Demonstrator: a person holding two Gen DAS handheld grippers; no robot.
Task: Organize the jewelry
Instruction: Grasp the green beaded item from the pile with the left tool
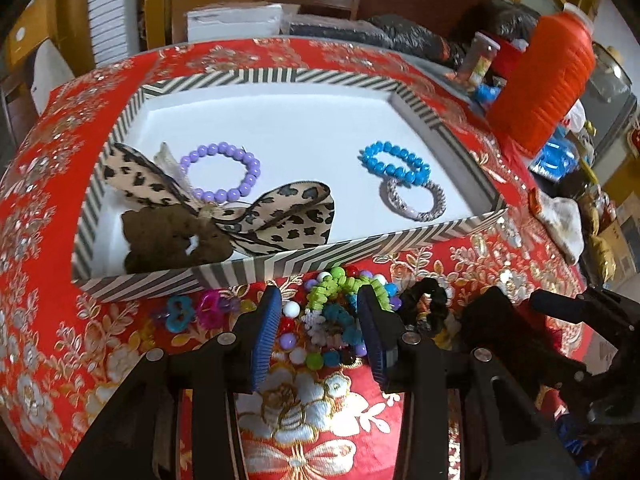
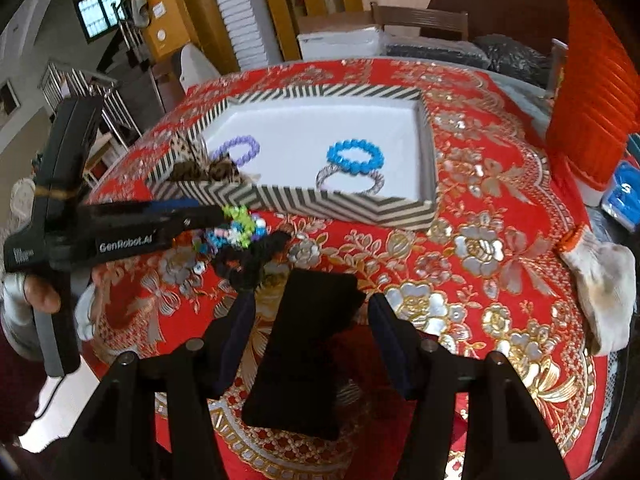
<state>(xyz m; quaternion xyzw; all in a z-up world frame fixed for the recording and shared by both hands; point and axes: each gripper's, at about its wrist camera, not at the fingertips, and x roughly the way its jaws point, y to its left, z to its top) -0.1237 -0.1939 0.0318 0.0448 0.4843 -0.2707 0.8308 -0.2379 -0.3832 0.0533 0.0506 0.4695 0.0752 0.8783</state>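
The left tongs (image 1: 318,312) stand moderately open at the bottom centre of the left wrist view, their blue ribbed pads (image 1: 266,334) on either side of a heap of bead bracelets and hair ties (image 1: 334,316). The right pad touches the lime-green scrunchie (image 1: 340,284) at the top of the heap; whether the left pad touches anything cannot be told, and nothing is clamped. Just right of the heap lies a black scrunchie (image 1: 424,304).

The right tongs (image 2: 312,320) gape wide at the bottom centre of the right wrist view. A black velvet pouch (image 2: 304,344) lies between the fingers, with gaps on both sides, so it is not gripped.

Both tools hover over a worktop covered by a red embroidered cloth (image 2: 480,240). Above the heap, in the middle of each frame, sits a striped tray (image 1: 320,254) with a white floor. Inside it, at the left, are a leopard-print bow (image 1: 280,216), a brown fuzzy scrunchie (image 1: 168,240) and a purple bead bracelet (image 1: 224,170); at the right a blue bead bracelet (image 1: 396,162) overlaps a silver coiled hair tie (image 1: 416,200).

At the upper right stands an orange thread cone (image 1: 544,76).
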